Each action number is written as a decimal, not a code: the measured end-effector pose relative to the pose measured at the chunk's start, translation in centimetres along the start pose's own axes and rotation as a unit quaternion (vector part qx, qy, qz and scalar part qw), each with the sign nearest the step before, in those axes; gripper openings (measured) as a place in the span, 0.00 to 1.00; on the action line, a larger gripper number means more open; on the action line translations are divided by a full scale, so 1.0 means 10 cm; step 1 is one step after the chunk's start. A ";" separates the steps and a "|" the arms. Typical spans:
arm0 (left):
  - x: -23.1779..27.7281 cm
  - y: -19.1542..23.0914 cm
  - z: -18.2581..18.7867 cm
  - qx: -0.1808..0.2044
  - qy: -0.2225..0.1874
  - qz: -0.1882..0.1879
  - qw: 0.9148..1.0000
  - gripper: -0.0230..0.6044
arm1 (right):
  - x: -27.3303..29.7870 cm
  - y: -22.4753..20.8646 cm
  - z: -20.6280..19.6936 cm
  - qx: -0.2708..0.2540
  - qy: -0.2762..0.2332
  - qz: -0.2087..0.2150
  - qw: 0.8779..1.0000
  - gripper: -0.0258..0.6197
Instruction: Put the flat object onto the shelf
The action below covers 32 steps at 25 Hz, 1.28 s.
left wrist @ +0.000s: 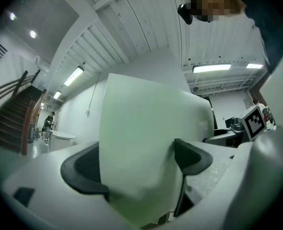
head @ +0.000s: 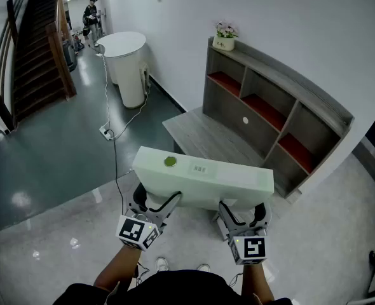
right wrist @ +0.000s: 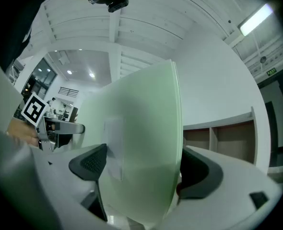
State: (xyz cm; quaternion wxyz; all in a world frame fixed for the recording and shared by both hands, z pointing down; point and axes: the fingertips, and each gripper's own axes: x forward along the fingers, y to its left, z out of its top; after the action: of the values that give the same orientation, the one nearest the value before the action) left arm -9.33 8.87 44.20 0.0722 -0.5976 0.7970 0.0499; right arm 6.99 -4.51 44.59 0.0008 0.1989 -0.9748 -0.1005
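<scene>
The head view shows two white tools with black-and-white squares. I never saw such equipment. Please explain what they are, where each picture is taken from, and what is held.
There is no robot: a person holds one tool in each hand. The head view comes from a camera on the person's head, looking down. The other two pictures come from cameras riding on the tools, looking along their tongs. The left tongs and the right tongs both clamp the near edge of one pale green flat panel. The squared cubes belong to the tools. Ahead stands a grey shelf with red-floored compartments and a flower pot on top. The panel is not on it yet.
</scene>
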 end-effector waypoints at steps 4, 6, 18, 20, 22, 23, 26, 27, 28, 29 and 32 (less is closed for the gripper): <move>-0.04 0.01 0.02 -0.002 -0.001 -0.001 1.000 0.76 | -0.01 0.03 0.02 -0.003 -0.002 0.001 1.000 0.77; -0.07 0.05 0.03 -0.003 -0.002 -0.001 1.000 0.76 | -0.01 0.08 0.04 -0.004 -0.001 0.002 1.000 0.77; -0.24 0.38 0.09 0.009 -0.014 0.007 1.000 0.76 | 0.18 0.39 0.10 -0.004 -0.007 0.010 1.000 0.77; -0.27 0.46 0.09 0.010 -0.016 0.006 1.000 0.76 | 0.23 0.47 0.12 -0.004 -0.007 0.010 1.000 0.77; -0.28 0.53 0.08 0.006 -0.018 0.004 1.000 0.76 | 0.25 0.53 0.13 -0.005 -0.005 0.007 1.000 0.77; -0.29 0.56 0.07 0.005 -0.018 0.003 1.000 0.76 | 0.26 0.56 0.14 -0.006 -0.004 0.004 1.000 0.77; -0.37 0.70 0.06 0.005 -0.017 -0.002 1.000 0.76 | 0.31 0.72 0.14 -0.002 -0.002 -0.003 1.000 0.77; -0.40 0.76 0.07 0.005 -0.017 -0.004 1.000 0.76 | 0.33 0.79 0.16 0.000 -0.003 -0.004 1.000 0.77; -0.44 0.82 0.09 0.005 -0.018 -0.005 1.000 0.76 | 0.35 0.85 0.18 0.000 -0.004 -0.005 1.000 0.77; -0.47 0.87 0.10 0.004 -0.021 -0.005 1.000 0.76 | 0.37 0.91 0.21 -0.001 -0.006 -0.005 1.000 0.77; -0.53 1.04 0.14 0.005 -0.027 -0.009 1.000 0.76 | 0.43 1.07 0.26 -0.007 -0.014 -0.007 1.000 0.77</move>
State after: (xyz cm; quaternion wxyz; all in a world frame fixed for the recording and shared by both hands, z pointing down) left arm -17.76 17.05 43.69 0.0974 -0.6029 0.7895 0.0615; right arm -1.21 3.97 43.93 -0.0123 0.2043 -0.9726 -0.1101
